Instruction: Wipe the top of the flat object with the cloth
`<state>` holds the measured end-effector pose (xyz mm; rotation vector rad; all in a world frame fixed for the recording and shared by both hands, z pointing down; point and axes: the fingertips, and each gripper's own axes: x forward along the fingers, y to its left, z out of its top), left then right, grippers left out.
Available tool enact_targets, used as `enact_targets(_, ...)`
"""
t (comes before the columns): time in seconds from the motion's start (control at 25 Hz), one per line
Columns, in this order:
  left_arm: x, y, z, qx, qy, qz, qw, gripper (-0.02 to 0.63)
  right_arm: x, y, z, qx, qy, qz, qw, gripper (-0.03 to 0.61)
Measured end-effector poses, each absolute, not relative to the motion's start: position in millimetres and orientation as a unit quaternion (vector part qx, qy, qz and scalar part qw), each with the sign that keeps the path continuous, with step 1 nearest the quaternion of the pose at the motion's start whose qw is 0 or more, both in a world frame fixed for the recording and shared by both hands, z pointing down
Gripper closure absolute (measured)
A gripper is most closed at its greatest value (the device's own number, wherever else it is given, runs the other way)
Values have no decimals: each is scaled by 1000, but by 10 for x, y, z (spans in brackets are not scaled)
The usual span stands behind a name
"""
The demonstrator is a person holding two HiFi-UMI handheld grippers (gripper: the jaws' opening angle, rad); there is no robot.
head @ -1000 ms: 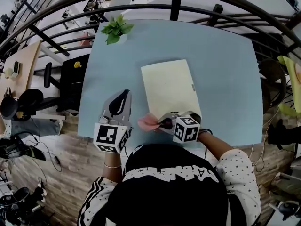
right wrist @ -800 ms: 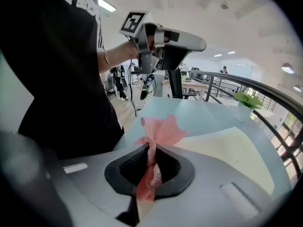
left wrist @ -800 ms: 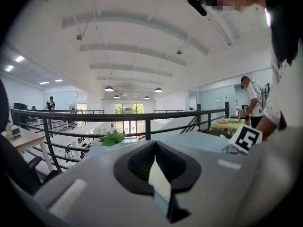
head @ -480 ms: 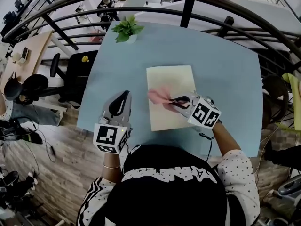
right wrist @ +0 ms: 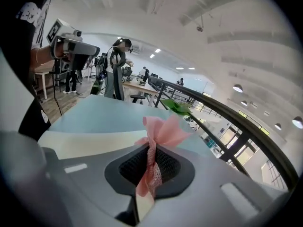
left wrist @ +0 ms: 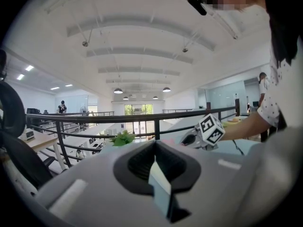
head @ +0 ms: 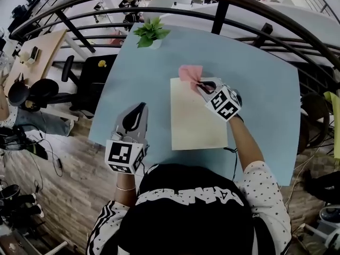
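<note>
Open-plan office, mezzanine level; curved black metal railing (head: 223,7) runs along the far edge of a pale blue worktop (head: 265,89).

- Flat cream rectangular sheet (head: 196,116): lies flat at about mid-worktop, long sides running near to far.
- Pink mesh cloth (head: 189,72): at the sheet's far left corner, its loose end fanning past the sheet's far edge. From the right gripper view, the cloth (right wrist: 163,131) is bunched into a strip between the jaws.
- Right gripper (head: 201,85): jaws clamped on the cloth, over the sheet's far left corner.
- Left gripper (head: 139,108): at the near left edge of the worktop, well apart from the sheet. Jaws together, nothing between them.
- Small green potted plant (head: 151,33): at the far left edge of the worktop.
</note>
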<state>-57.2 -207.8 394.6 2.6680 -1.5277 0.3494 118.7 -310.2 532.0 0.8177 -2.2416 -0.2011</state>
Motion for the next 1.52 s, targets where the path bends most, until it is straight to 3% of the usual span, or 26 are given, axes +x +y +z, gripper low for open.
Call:
enact_targets(0.48,-614,-2171,4032,854,-505,124,35,614,1147,-3447,5986,295,-840,-68,450,557)
enact_targets(1.52,-283,-2219,4041,881,-453,132,33,614,1135,-2723,6044,239,-852,-79,458,558)
